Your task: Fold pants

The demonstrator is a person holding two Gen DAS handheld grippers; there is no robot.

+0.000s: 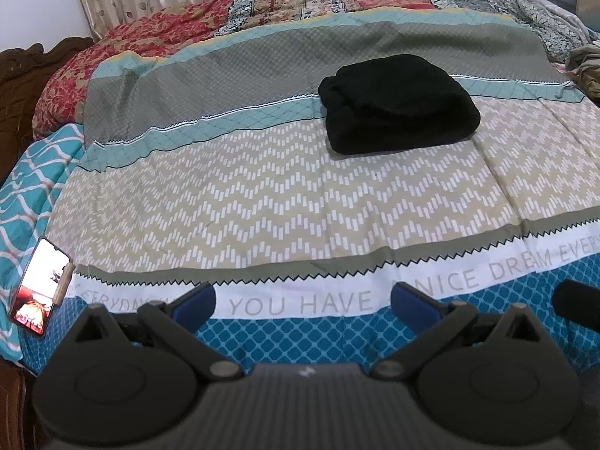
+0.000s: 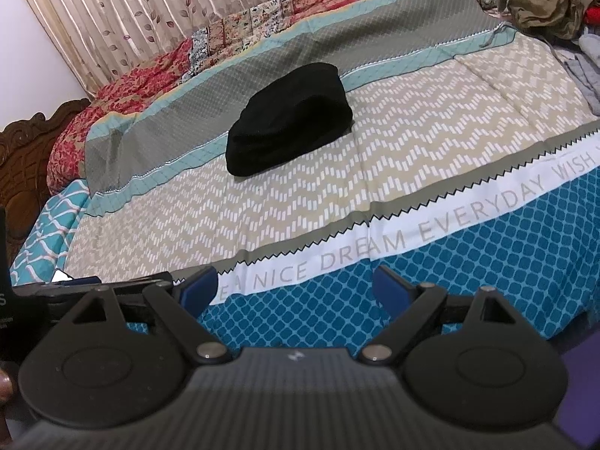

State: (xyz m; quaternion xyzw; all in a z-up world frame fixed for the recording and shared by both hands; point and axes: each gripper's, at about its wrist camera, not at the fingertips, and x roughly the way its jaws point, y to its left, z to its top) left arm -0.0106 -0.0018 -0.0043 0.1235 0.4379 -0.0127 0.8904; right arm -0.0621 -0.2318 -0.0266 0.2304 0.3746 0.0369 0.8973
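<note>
Your left gripper point(image 1: 303, 300) and right gripper point(image 2: 296, 285) gape wide, empty — pants point(image 1: 399, 103) at one o'clock look soft, floppy — pinch a thick folded edge.

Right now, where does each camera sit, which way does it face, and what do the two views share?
Left wrist: on the left gripper, low at the bed's near edge, facing the black folded pants; open blue fingers show.
Right wrist: on the right gripper, same edge, angled leftward at the pants; open fingers show.
Shared: pants, patterned bedsheet, curtain.
</note>
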